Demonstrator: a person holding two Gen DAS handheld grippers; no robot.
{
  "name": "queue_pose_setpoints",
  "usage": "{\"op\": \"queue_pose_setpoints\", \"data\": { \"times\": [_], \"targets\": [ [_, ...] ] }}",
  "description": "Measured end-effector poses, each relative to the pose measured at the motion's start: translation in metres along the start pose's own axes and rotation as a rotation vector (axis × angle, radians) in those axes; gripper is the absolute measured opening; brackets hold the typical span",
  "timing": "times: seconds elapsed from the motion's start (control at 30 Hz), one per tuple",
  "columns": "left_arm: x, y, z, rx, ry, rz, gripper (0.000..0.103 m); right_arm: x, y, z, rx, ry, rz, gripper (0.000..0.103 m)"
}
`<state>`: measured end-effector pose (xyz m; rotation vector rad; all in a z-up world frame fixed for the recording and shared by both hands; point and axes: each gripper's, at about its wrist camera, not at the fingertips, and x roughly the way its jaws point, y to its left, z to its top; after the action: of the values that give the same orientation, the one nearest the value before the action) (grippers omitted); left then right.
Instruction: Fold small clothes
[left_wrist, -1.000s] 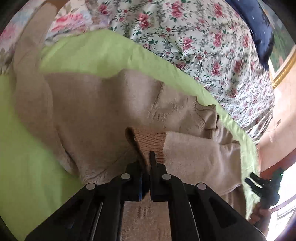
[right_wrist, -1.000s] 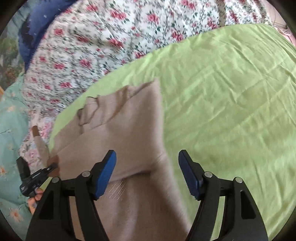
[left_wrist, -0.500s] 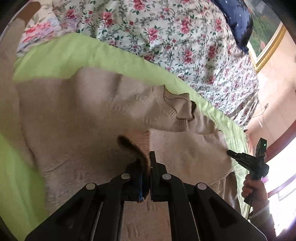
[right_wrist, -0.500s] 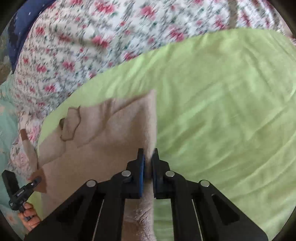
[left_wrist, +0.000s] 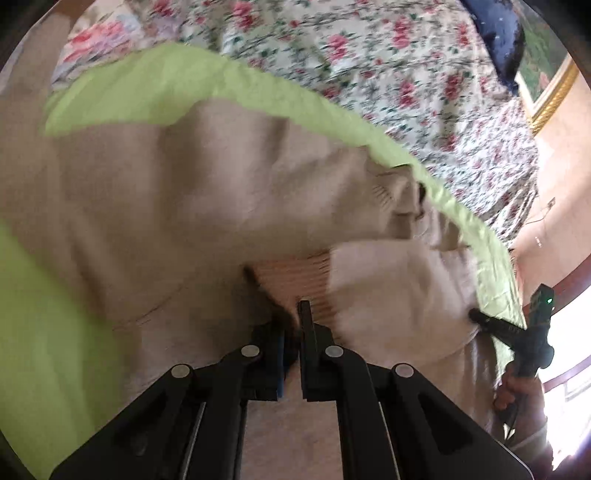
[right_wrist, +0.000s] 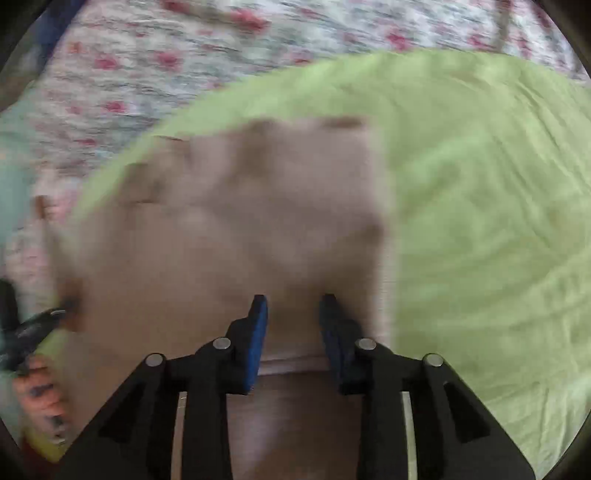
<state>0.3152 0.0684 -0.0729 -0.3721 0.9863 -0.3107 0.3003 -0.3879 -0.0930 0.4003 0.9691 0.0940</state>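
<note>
Gripping at two points, the beige sweater (left_wrist: 177, 221) is kept spread on the green sheet (right_wrist: 480, 221) so a fold can be drawn over. The left gripper (left_wrist: 293, 317) is clamped on the ribbed cuff (left_wrist: 295, 273), and the right gripper (right_wrist: 292, 306) is closed on a bunched fold near the sweater's side edge. Bare sheet is left open beside that edge, and floral bedding (left_wrist: 369, 74) lies beyond the far edge.
</note>
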Motion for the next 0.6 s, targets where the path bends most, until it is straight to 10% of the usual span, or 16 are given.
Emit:
{"op": "queue_pose_setpoints", "data": {
  "times": [0.07,0.23,0.47,0.6],
  "targets": [
    [-0.014,0.012,-0.001,-0.004,-0.009,0.022,0.005,-0.016,-0.007,-0.003,0.075,-0.018,0.003,0.003],
    [-0.067,0.046,0.024,-0.002,-0.140,0.181,0.015,-0.055,0.034,-0.028,-0.004,-0.064,0.151,0.061],
    [-0.095,0.110,0.115,-0.083,-0.276,0.434,0.076,-0.062,0.086,-0.071,-0.104,-0.008,0.262,0.061],
    [-0.082,0.138,0.172,-0.099,-0.288,0.537,0.082,-0.054,0.098,-0.086,-0.131,0.030,0.240,0.061]
  ]
}}
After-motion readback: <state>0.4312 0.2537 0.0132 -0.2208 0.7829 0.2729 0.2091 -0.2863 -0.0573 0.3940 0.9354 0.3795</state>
